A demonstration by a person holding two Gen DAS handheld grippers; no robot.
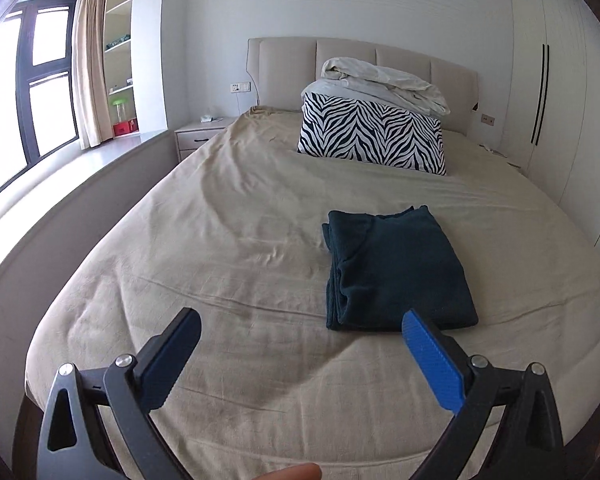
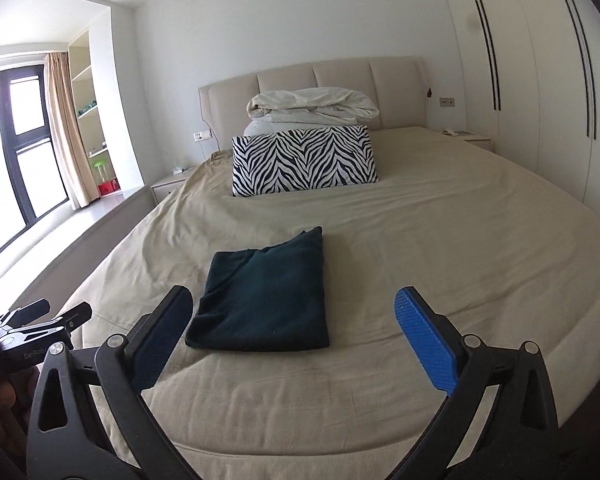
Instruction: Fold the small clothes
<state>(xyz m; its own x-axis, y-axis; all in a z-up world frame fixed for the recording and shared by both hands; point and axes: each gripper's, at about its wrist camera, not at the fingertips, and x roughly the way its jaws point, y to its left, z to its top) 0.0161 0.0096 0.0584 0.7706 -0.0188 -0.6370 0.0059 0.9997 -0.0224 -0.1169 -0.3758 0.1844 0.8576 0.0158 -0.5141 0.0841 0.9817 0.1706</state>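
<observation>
A dark teal garment (image 1: 396, 268) lies folded into a neat rectangle on the beige bed sheet (image 1: 240, 240); it also shows in the right wrist view (image 2: 264, 300). My left gripper (image 1: 302, 334) is open and empty, held above the sheet near the bed's foot, to the left of the garment and nearer than it. My right gripper (image 2: 294, 312) is open and empty, with the garment's near edge between its jaws but farther off, apart from it. The left gripper's body shows at the left edge of the right wrist view (image 2: 40, 320).
A zebra-print pillow (image 1: 372, 132) leans near the headboard (image 1: 284, 68) with a rumpled white duvet (image 1: 384, 80) piled behind it. A nightstand (image 1: 198, 136), window (image 1: 40, 80) and shelves stand left. White wardrobe doors (image 1: 560, 100) line the right side.
</observation>
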